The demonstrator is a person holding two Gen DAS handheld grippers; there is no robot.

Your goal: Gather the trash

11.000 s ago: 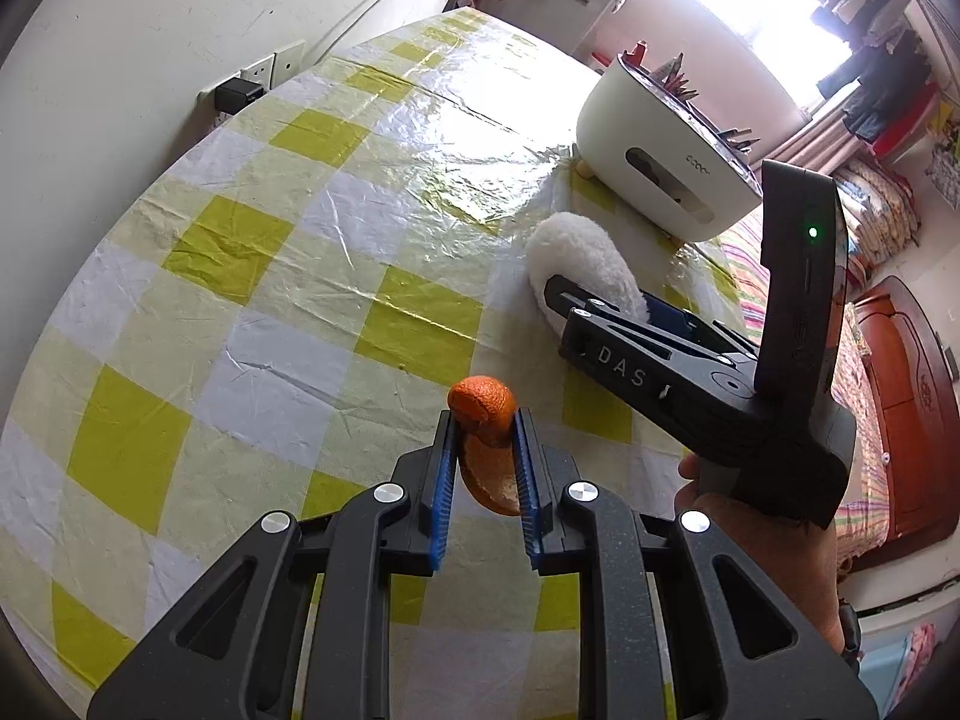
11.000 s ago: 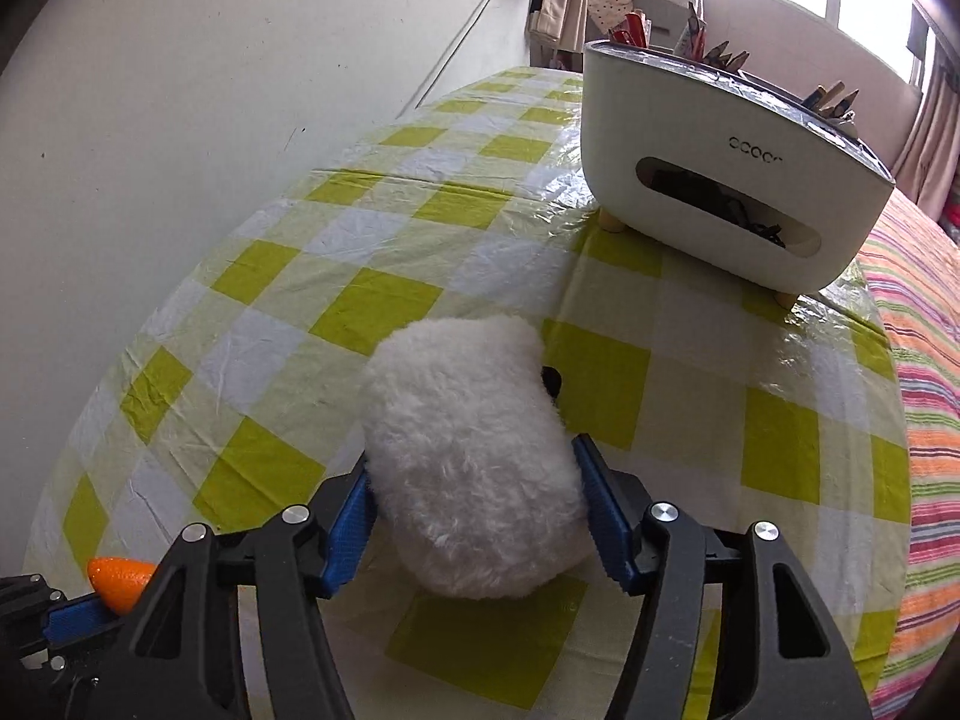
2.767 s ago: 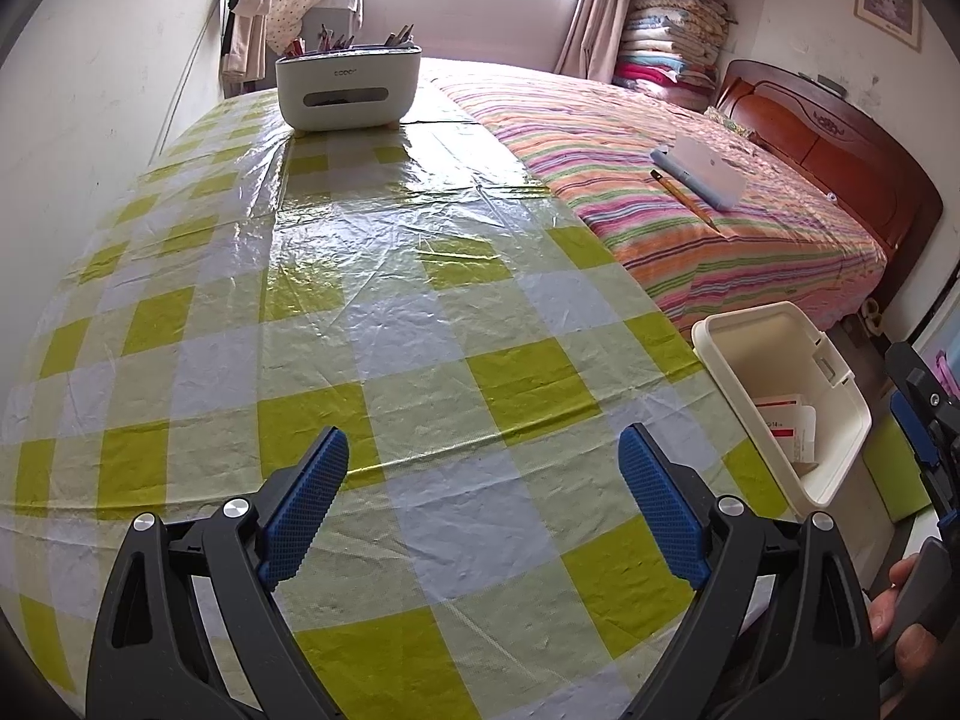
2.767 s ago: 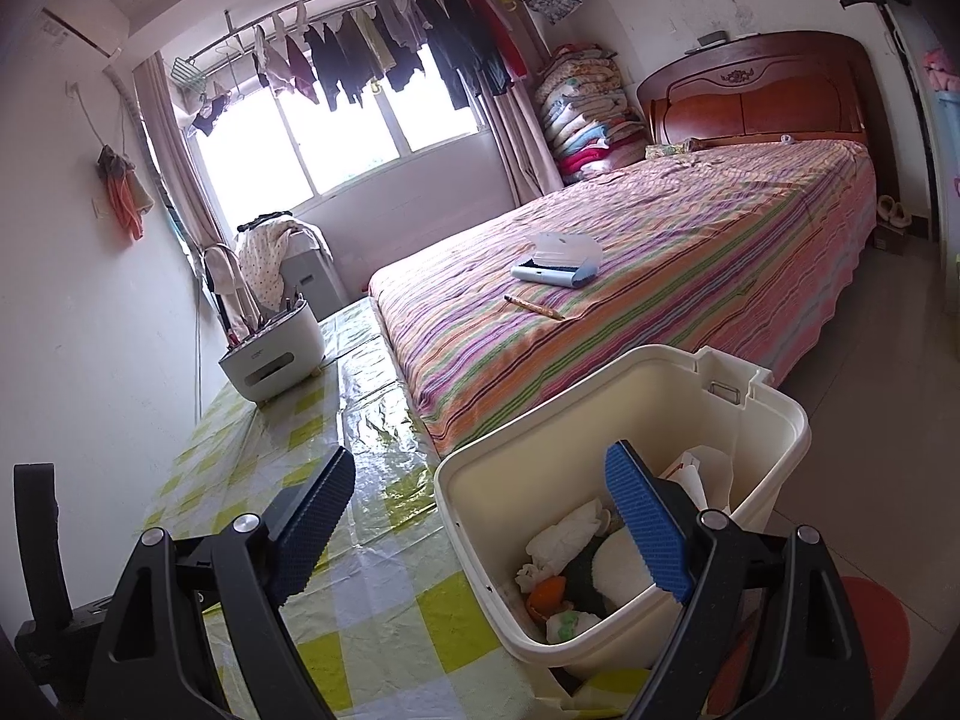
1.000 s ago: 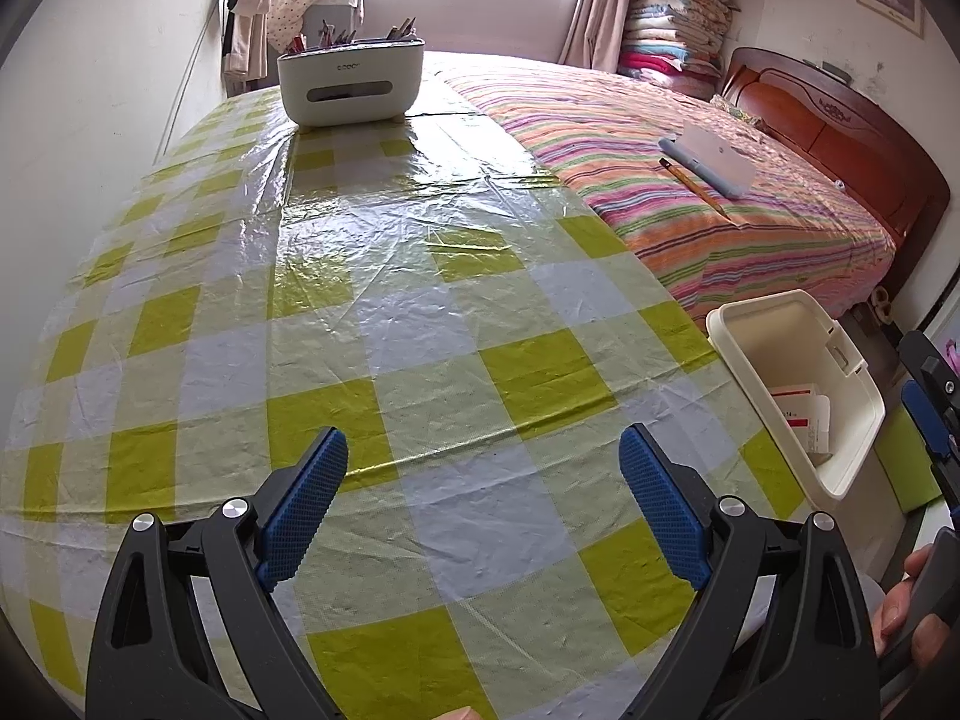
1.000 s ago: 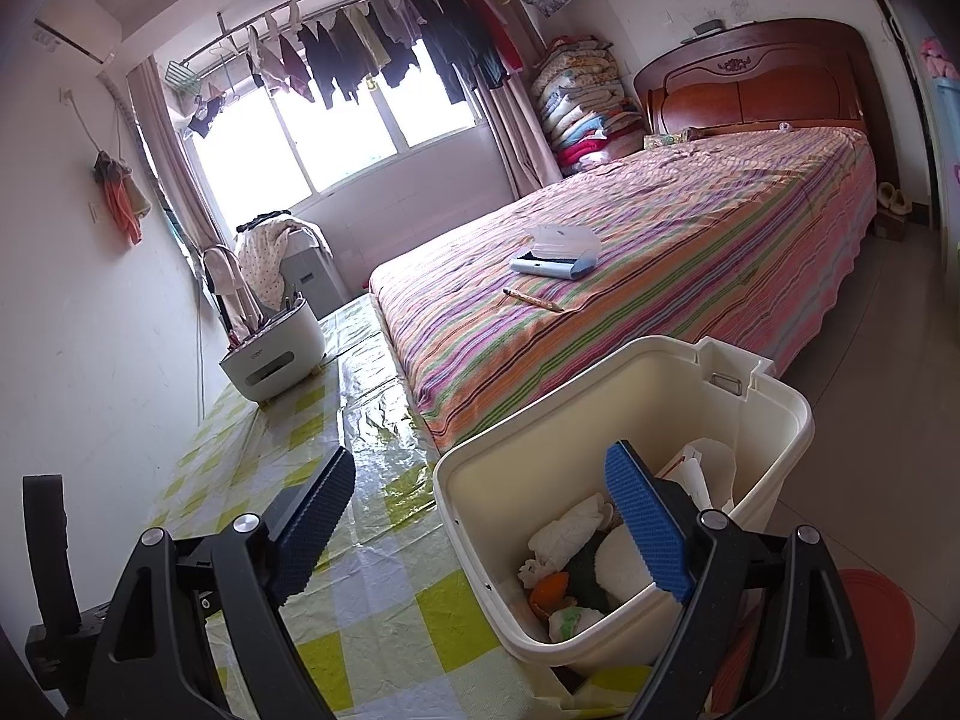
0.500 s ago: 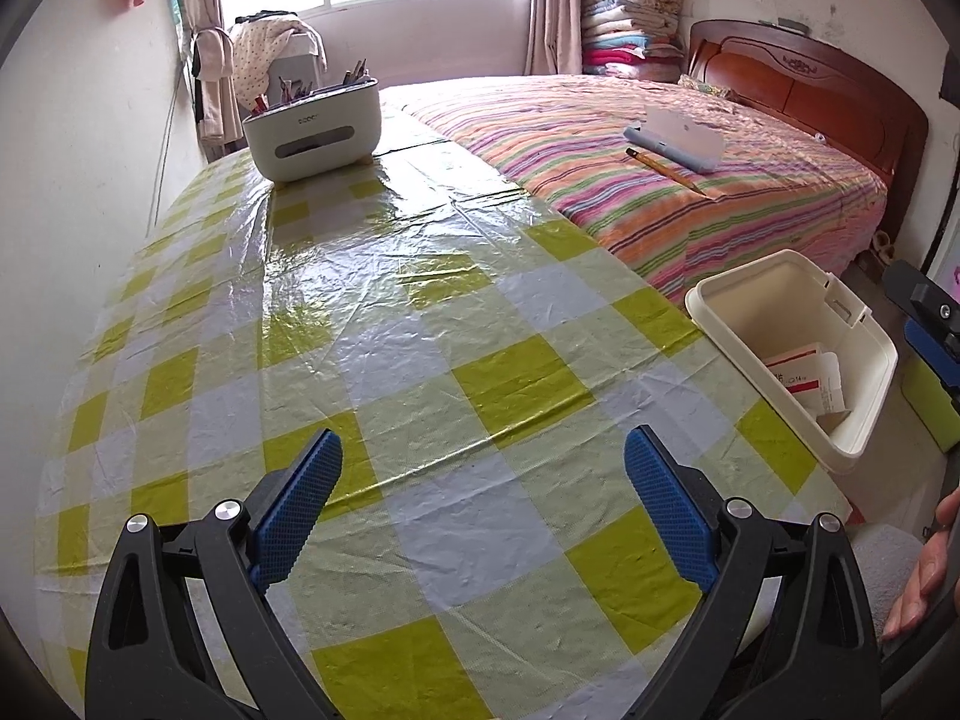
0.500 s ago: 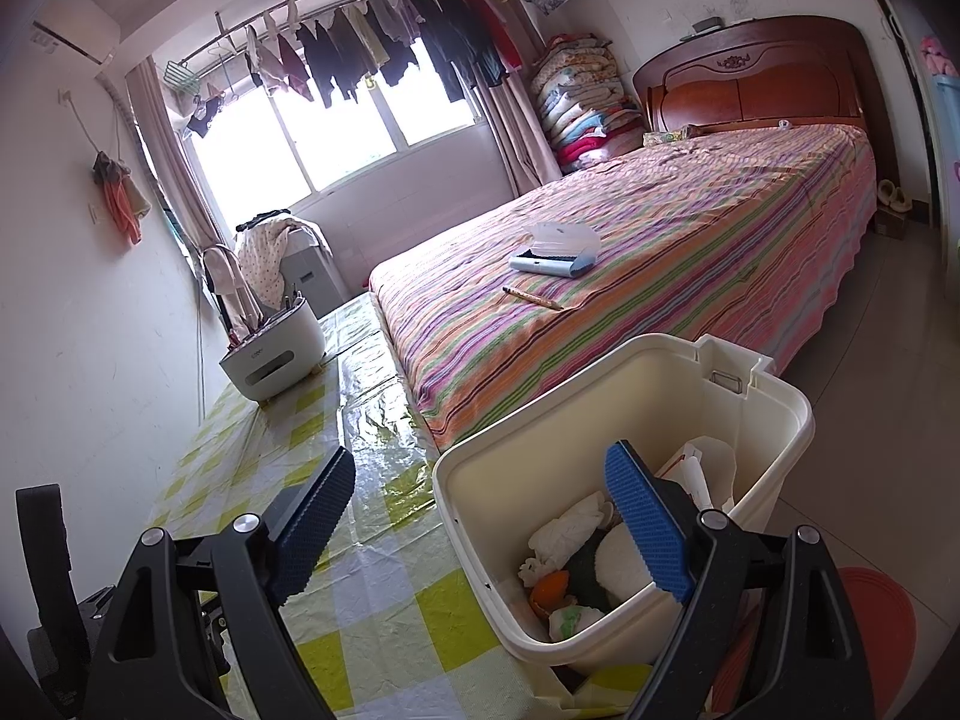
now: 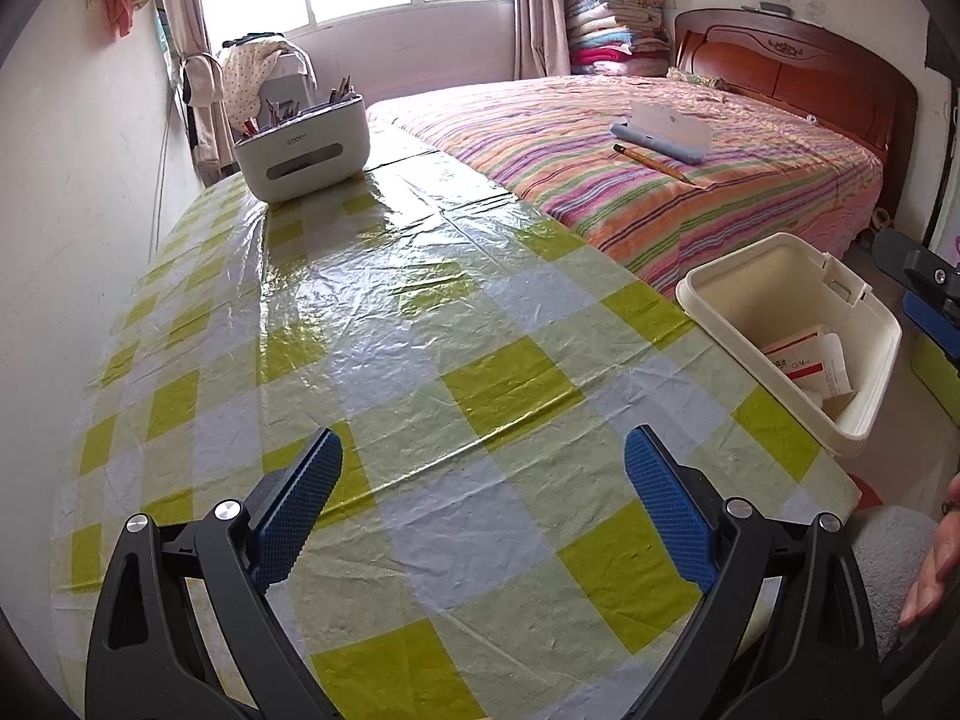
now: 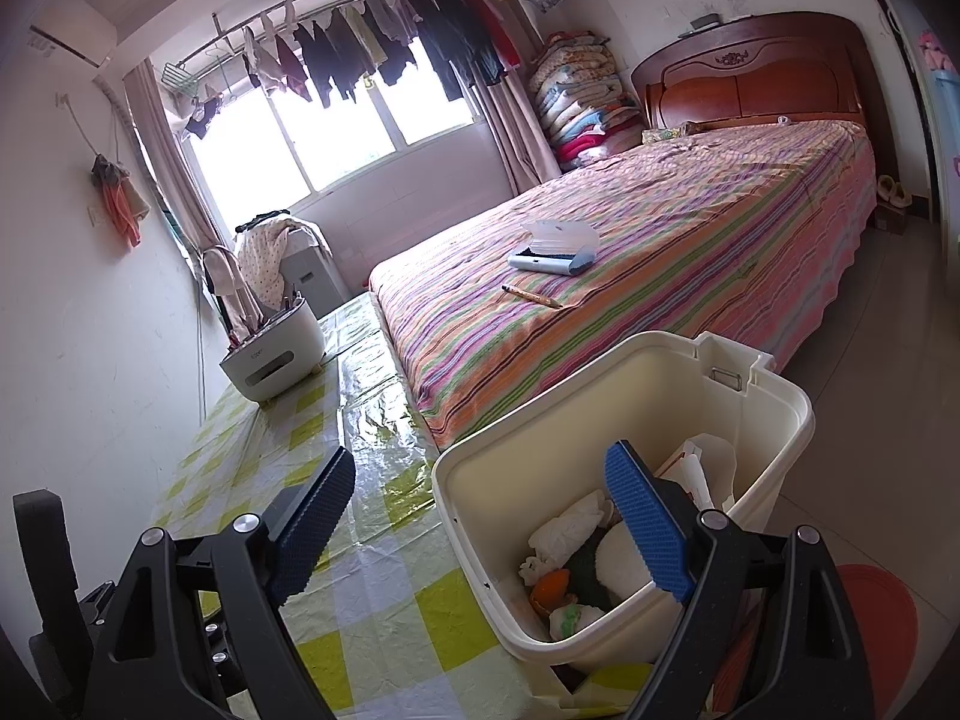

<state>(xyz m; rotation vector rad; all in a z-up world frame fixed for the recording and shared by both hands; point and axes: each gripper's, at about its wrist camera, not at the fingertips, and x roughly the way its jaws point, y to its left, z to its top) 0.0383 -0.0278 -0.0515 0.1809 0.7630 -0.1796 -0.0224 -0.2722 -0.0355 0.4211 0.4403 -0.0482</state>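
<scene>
Gone from table [image 9: 384,360]: orange peel [image 10: 549,585], white fluffy ball [image 10: 618,561], both inside bin [image 10: 480,480]; left gripper [image 9: 480,498], right gripper [image 10: 480,516] agape, empty; collection apparently complete.

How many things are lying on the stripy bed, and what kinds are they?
Open light-blue plastic pencil case: 1
Brown wooden pencil: 1
Total: 2, not counting the pillow by the wooden headboard, which is too small to make out well.
</scene>
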